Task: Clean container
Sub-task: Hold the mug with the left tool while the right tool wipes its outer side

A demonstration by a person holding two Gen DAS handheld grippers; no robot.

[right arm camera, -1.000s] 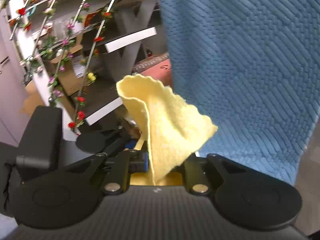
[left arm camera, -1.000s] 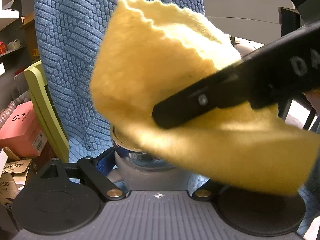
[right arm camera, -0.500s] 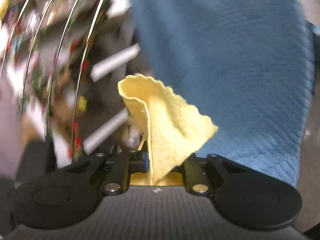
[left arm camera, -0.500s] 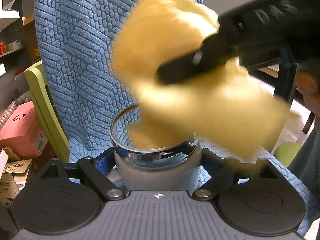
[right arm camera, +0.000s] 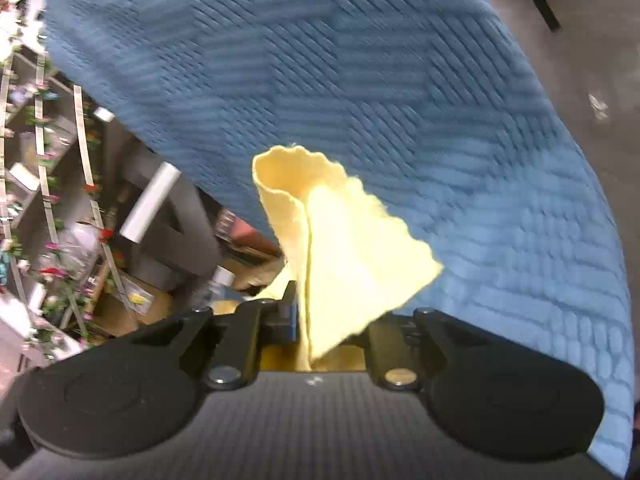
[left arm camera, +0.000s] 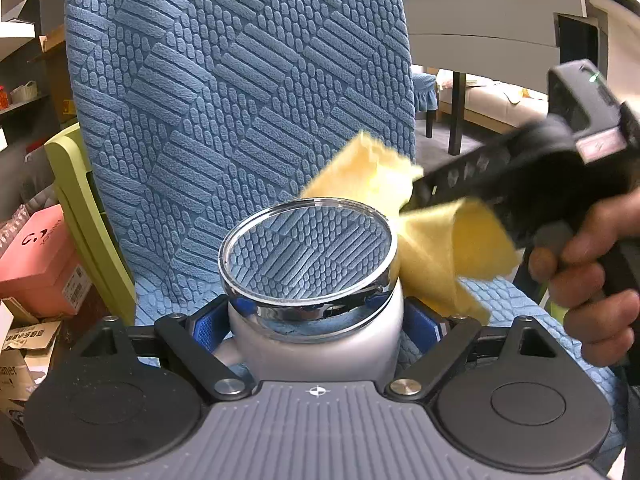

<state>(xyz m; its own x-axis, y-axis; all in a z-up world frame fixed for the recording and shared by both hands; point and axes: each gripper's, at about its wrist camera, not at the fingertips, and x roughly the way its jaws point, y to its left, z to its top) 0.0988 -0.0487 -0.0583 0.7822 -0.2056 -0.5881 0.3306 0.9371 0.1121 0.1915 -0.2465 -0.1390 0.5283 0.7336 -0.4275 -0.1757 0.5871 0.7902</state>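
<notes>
Blue chair [left arm camera: 240, 92] behind; left gripper [left arm camera: 316, 320] clamps container [left arm camera: 312, 280], right gripper [right arm camera: 320, 320] pinches yellow cloth [right arm camera: 340, 260] beside its rim; wiping apparently unfinished.

Container [left arm camera: 316, 316]: between the two fingers of the left gripper [left arm camera: 316, 326], upright, mouth up, in front of the chair back [left arm camera: 240, 92].
Cloth [left arm camera: 432, 236]: just right of the container's rim, touching it at the right edge; clamped in the right gripper [right arm camera: 304, 320].
Right gripper in the left wrist view [left arm camera: 416, 200]: comes in from the right, above and beside the container.
Hand [left arm camera: 588, 284]: far right, on the right gripper's handle.
Box [left arm camera: 36, 264]: left of the chair, low down.
Table [left arm camera: 500, 12]: behind the chair, upper right.
Shelves [right arm camera: 52, 184]: left of the chair in the right wrist view.
</notes>
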